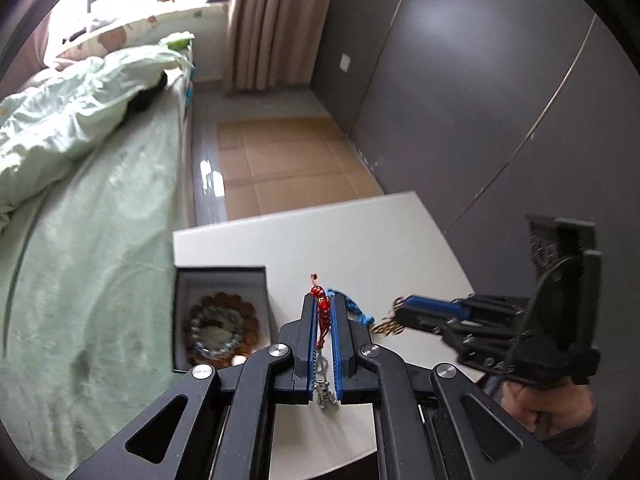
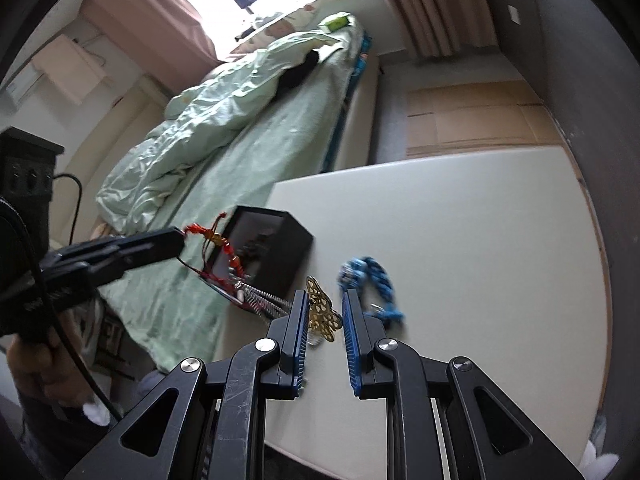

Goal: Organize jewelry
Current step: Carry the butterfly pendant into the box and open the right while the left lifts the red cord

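Red bead bracelet (image 1: 322, 312): dangling, pinched in left gripper (image 1: 323, 300); right gripper (image 2: 325, 304) gaping around gold butterfly clip (image 2: 323, 310). Risk: strand snagging on box (image 2: 276, 252) rim.

A red beaded bracelet (image 1: 322, 312) with a silver chain tail is pinched between the left fingers (image 1: 310, 332), its beads poking past their tips. A gold filigree butterfly piece (image 2: 323, 312) sits between the right fingers (image 2: 298, 320), close against the left-hand one. A blue braided bracelet (image 2: 374, 280) lies on the tabletop (image 2: 480, 240) just beyond the right fingertips. The black jewelry box (image 1: 222, 316), open, holding beaded bracelets, stands left of the left fingers.
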`<state>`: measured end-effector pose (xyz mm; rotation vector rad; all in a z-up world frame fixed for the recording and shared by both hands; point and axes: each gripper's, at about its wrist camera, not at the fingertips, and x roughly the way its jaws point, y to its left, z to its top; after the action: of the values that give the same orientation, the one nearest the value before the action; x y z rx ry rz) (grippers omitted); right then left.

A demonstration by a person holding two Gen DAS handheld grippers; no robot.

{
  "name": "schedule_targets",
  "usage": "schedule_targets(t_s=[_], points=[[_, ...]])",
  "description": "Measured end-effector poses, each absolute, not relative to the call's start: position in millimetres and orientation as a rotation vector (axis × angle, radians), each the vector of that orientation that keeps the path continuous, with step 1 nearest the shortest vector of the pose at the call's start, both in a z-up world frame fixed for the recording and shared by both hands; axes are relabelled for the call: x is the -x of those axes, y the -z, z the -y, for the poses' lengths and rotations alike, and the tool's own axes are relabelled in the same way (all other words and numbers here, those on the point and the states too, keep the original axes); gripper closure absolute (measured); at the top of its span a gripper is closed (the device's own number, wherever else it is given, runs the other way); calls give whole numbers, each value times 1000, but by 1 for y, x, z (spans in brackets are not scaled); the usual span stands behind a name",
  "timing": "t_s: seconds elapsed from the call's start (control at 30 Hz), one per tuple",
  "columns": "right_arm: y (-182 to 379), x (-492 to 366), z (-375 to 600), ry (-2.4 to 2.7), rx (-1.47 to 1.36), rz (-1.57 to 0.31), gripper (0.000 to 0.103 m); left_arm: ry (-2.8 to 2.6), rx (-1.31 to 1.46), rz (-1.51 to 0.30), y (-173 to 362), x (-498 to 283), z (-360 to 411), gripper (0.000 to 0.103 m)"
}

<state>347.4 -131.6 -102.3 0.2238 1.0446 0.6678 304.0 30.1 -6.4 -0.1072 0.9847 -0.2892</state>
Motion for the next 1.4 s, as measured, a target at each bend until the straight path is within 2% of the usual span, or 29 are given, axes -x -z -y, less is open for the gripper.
schedule_targets(t_s=[0.73, 1.17, 1.2, 1.3, 1.4], points=[[70, -364, 49, -782, -166, -1010, 85, 261, 107, -762, -84, -276, -71, 97], [111, -393, 9, -810, -213, -1145, 83, 234, 86, -725, -103, -268, -80, 97], [112, -393, 10, -809, -219, -1147, 82, 235, 87, -723, -104, -269, -80, 97], [114, -391, 19, -798, -240, -1144, 68, 238, 81, -718, -107, -270, -76, 97], [114, -387, 33, -783, -260, -1139, 68, 242, 74, -720, -104, -275, -74, 97]])
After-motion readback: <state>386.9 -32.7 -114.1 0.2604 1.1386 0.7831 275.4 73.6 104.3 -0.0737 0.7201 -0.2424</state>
